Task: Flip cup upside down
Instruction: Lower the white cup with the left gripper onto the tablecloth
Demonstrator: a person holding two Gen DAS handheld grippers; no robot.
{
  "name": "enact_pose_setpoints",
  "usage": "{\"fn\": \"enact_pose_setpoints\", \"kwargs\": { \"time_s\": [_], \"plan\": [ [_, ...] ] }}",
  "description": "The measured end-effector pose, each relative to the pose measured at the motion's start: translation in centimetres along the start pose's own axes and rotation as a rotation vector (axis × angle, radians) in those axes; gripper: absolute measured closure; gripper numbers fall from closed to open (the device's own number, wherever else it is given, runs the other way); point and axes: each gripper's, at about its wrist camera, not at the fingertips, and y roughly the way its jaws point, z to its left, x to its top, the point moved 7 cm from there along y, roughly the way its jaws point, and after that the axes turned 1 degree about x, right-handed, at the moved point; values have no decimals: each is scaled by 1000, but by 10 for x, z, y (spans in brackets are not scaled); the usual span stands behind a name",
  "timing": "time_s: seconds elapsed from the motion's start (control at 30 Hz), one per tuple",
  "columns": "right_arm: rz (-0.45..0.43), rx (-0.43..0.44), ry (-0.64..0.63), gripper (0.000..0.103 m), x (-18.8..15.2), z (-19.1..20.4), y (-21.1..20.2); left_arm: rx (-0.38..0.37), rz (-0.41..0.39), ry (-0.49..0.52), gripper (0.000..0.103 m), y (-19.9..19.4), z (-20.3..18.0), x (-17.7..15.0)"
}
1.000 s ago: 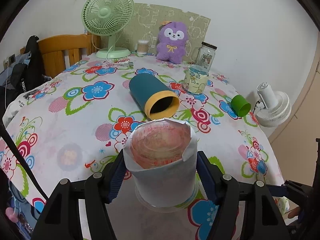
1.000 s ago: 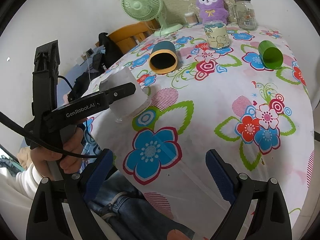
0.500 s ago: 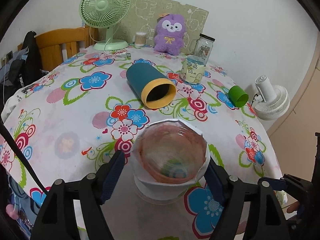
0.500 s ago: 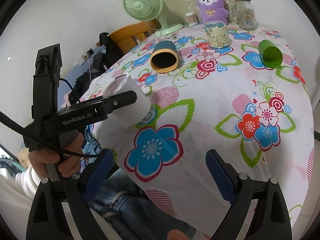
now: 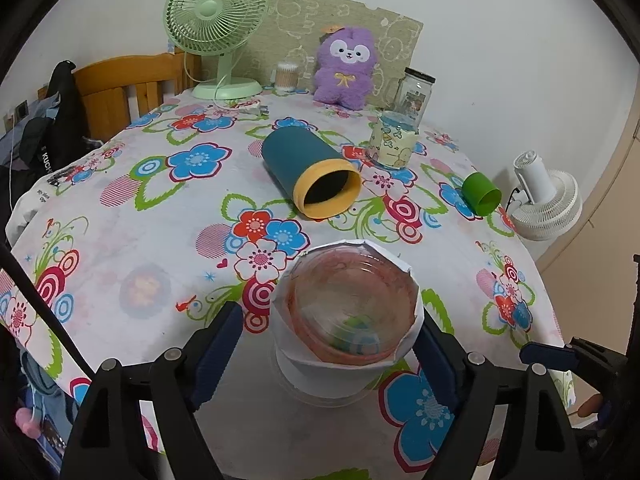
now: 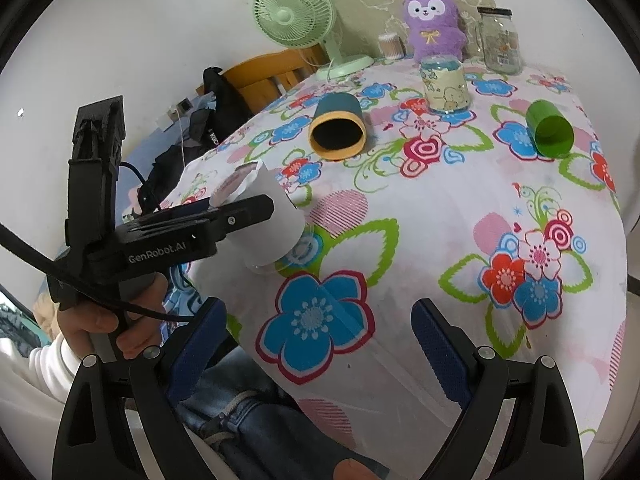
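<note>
Ahead of you, bare tablecloth (image 6: 460, 216) lies open; the teal tube (image 6: 338, 126) and green cup (image 6: 549, 130) lie farther back.

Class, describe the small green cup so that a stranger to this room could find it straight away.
Start at the round table with the flowered cloth and go to its right side as the right wrist view shows it. There the small green plastic cup lies on its side. The teal tube with a yellow rim also lies down, but it is larger and nearer the middle.
</note>
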Motion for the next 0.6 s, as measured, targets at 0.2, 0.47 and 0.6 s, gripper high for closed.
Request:
{"fn": "enact_pose_setpoints", "kwargs": {
  "time_s": [0.2,0.47,0.6],
  "plan": [
    [-20,6,-16,8,9,8,0,25,-20,13,18,-3,5,4],
    [-26,9,-32,8,16,14,-1,27,-36,13,18,-9,9,9],
    [-26,10,-37,8,19,16,-1,24,-39,8,18,-10,10,10]
  ]
}}
